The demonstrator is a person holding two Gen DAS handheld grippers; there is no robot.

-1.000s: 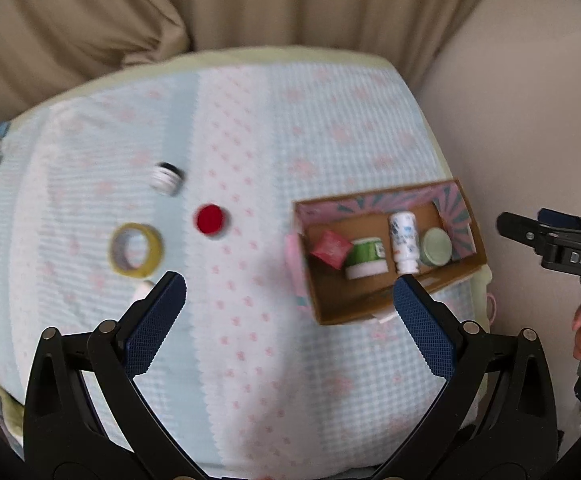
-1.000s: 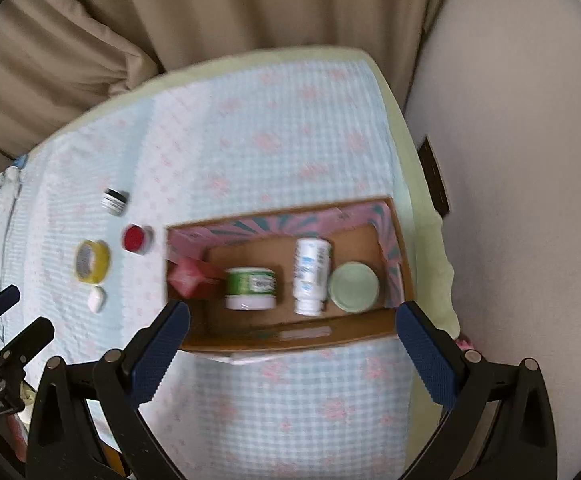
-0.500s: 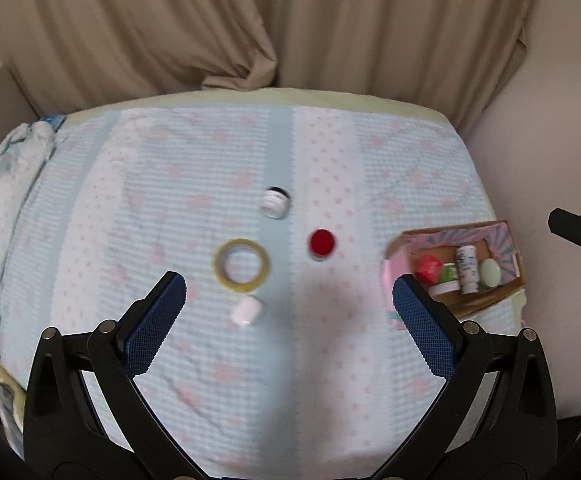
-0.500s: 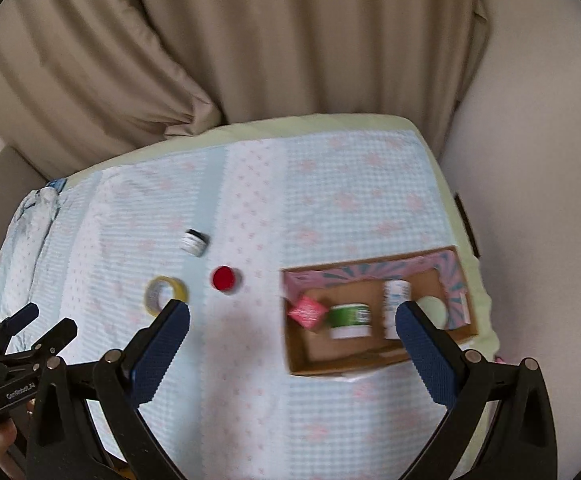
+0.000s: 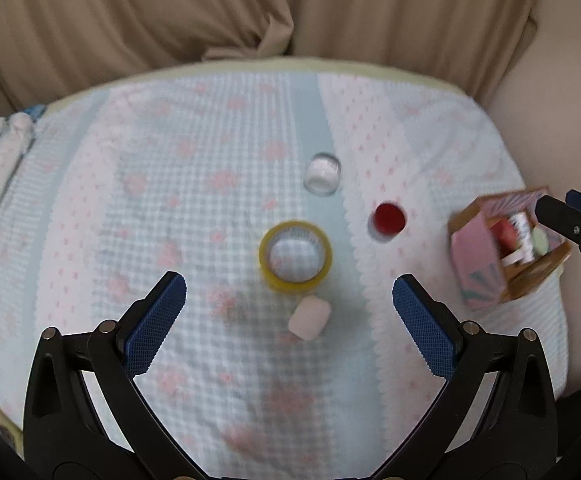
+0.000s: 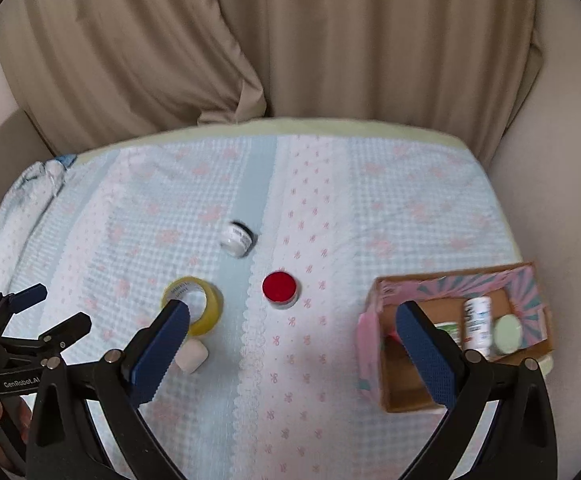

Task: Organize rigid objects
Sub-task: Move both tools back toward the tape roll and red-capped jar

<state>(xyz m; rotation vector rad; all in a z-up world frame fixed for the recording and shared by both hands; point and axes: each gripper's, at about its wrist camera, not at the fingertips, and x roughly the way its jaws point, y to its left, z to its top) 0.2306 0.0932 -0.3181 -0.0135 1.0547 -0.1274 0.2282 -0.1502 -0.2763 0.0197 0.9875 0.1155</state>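
A pale blue and pink patterned bedspread (image 6: 330, 208) carries everything. At its right edge sits an open cardboard box with pink patterned flaps (image 6: 386, 392), jars and a bottle inside. Left of it lie a yellow tape roll (image 5: 295, 256), a red-lidded round jar (image 6: 279, 287), a small white black-capped jar (image 6: 237, 239) and a white rounded block (image 5: 309, 317). Left gripper (image 5: 289, 320) and right gripper (image 6: 292, 350) hang spread wide, empty.

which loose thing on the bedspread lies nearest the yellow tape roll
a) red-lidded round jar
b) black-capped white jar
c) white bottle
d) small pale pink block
d: the small pale pink block sits just on the near side of the yellow tape roll, almost touching it, while the red-lidded round jar and the black-capped white jar lie farther off.
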